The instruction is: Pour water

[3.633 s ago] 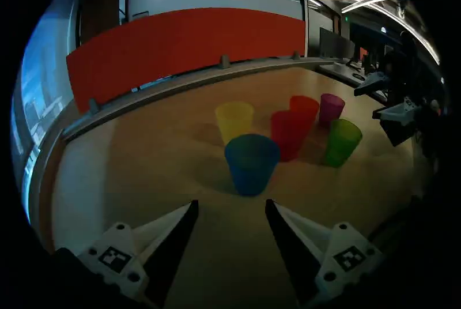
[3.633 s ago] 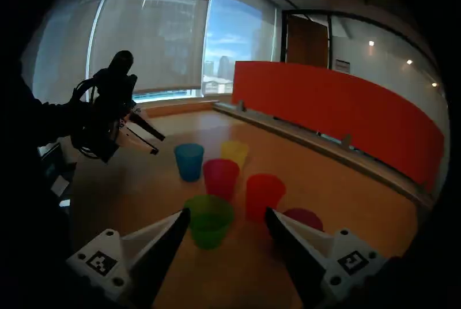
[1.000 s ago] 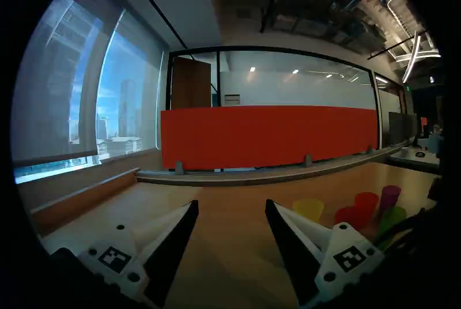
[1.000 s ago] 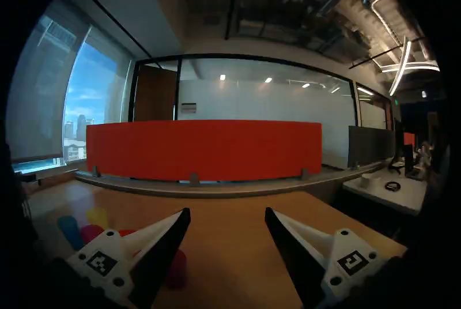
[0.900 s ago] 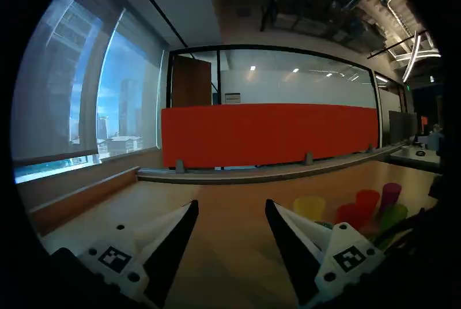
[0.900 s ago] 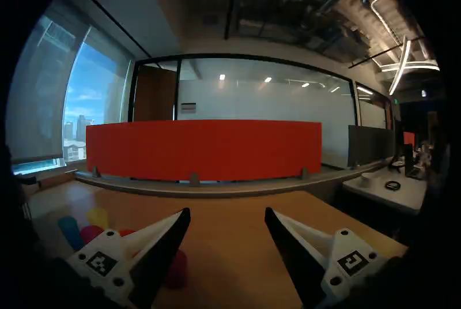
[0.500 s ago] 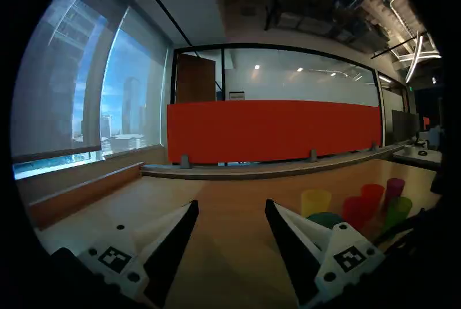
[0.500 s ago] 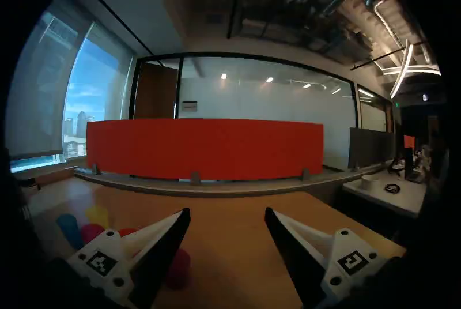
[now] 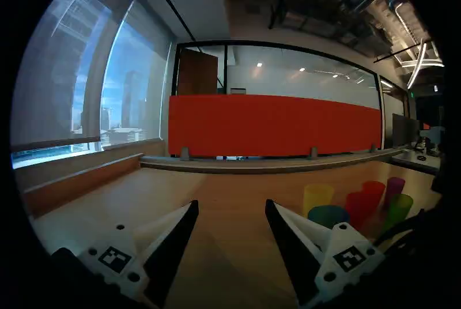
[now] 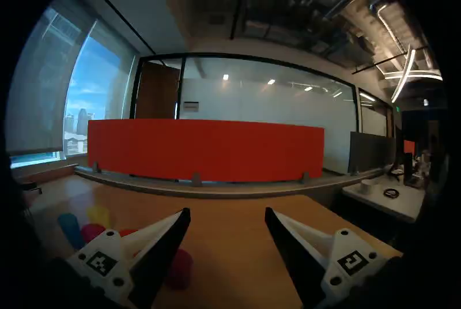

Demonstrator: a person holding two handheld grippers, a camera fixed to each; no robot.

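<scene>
Six plastic cups clustered on the wooden table (image 9: 230,189): yellow cup (image 9: 318,196), blue cup (image 9: 328,215), red cup (image 9: 356,208), orange cup (image 9: 374,192), purple cup (image 9: 395,187), green cup (image 9: 400,208). They stand right of the left gripper (image 9: 230,204), jaws apart, empty. The right gripper (image 10: 227,211) likewise is spread, holding nothing. A red partition (image 9: 271,124) stands behind.

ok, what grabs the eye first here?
The long red partition along the far edge of the wooden table dominates both views. Next, the cluster of coloured cups at lower right in the left gripper view, past the open left gripper; the right gripper is open too.
</scene>
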